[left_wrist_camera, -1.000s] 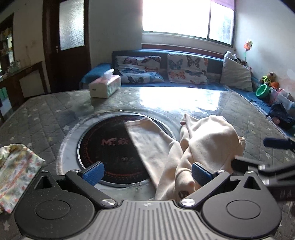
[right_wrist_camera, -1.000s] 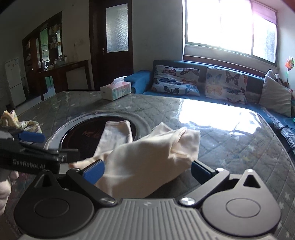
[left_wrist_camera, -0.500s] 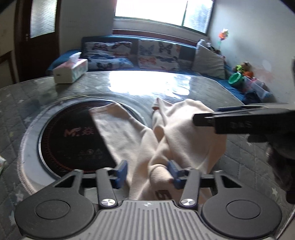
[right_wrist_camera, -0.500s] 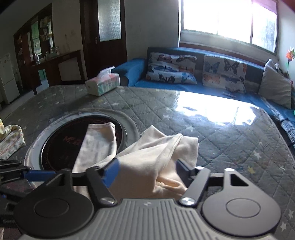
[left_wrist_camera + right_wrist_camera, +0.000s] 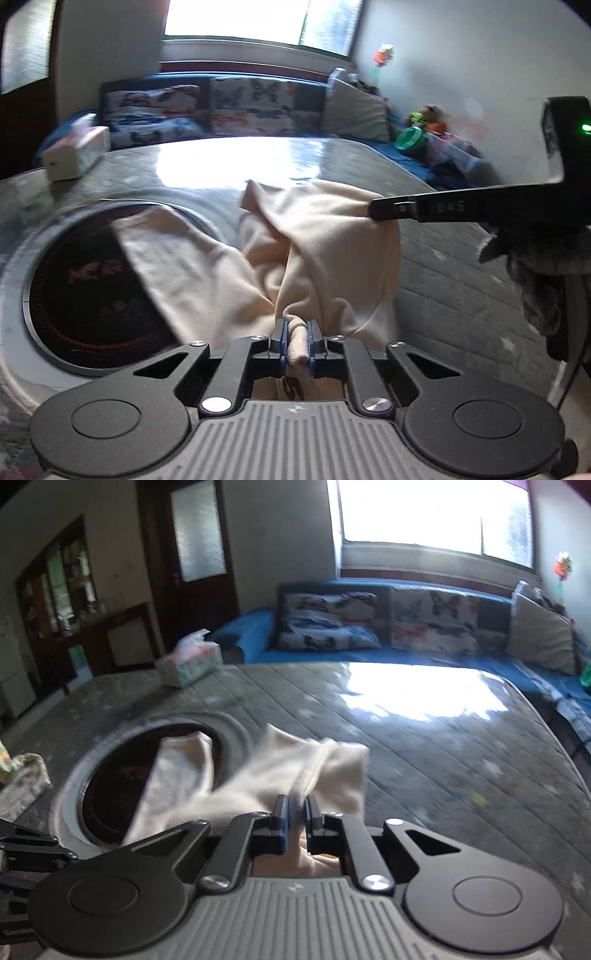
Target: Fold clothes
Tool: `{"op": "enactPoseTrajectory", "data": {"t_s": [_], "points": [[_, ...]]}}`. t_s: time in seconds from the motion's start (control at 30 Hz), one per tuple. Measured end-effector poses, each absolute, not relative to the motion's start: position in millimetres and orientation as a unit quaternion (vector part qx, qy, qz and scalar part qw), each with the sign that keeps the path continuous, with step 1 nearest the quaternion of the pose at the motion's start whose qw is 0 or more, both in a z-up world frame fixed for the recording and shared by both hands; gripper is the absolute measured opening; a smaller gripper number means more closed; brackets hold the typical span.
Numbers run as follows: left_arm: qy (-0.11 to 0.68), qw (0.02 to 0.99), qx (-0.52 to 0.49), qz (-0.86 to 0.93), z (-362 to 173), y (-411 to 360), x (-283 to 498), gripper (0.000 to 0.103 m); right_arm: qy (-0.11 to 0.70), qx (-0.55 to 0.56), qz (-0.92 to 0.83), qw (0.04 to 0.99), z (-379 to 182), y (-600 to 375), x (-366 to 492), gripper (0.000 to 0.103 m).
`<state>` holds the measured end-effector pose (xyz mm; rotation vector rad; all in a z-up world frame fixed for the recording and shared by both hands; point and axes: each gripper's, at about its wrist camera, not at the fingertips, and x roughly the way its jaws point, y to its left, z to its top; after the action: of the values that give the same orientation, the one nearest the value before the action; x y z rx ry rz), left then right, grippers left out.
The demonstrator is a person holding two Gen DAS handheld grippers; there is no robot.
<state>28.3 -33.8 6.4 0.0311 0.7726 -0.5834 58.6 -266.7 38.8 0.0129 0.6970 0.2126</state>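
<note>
Both grippers, wide apart a second ago, now clamp the cream garment [image 5: 332, 251] lying crumpled mid-frame: left gripper [image 5: 296, 341], right gripper [image 5: 294, 818]. Next, I judge: lift and spread it flat.

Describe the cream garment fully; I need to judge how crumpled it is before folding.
The cream garment looks like soft, plain knit. It lies bunched and twisted on the quilted table, one flat part draped over the dark round plate. The left gripper and the right gripper are each shut on a gathered fold at its near edge.
</note>
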Motion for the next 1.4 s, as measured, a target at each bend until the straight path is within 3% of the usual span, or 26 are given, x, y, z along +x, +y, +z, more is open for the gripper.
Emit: {"op": "enactPoseTrajectory", "data": {"t_s": [0.1,0.23,0.33,0.73,0.8,0.83,0.87,0.97,1.2,1.4], "points": [[0.376,0.877,0.025,-0.298,-1,-45,26,0.011,0.334,-0.029,0.060,0.940,39,-265,58,0.019],[0.379,0.872,0.031,-0.307,-5,-49,25,0.011,0.318,-0.035,0.094,0.943,50,-258,67,0.024],[0.380,0.871,0.025,-0.310,-6,-48,28,0.012,0.329,-0.028,0.128,0.935,53,-246,86,0.040],[0.383,0.878,-0.018,-0.285,0,-24,40,0.015,0.383,-0.058,0.147,0.910,14,-199,187,0.043],[0.382,0.885,-0.023,-0.266,3,-17,47,0.018,0.390,-0.078,0.129,0.909,5,-193,195,0.039],[0.382,0.888,-0.025,-0.256,4,-13,50,0.019,0.390,-0.088,0.118,0.909,2,-192,197,0.033],[0.381,0.891,-0.028,-0.247,5,-9,53,0.021,0.389,-0.094,0.110,0.910,0,-193,198,0.014],[0.379,0.899,-0.035,-0.218,9,1,62,0.033,0.377,-0.085,0.102,0.917,6,-206,194,0.004],[0.382,0.912,-0.043,-0.141,10,23,91,0.044,0.308,-0.100,0.058,0.944,57,-275,148,0.002],[0.405,0.910,-0.046,-0.077,-9,27,130,0.045,0.293,-0.100,0.017,0.951,86,-337,103,0.002]]}}
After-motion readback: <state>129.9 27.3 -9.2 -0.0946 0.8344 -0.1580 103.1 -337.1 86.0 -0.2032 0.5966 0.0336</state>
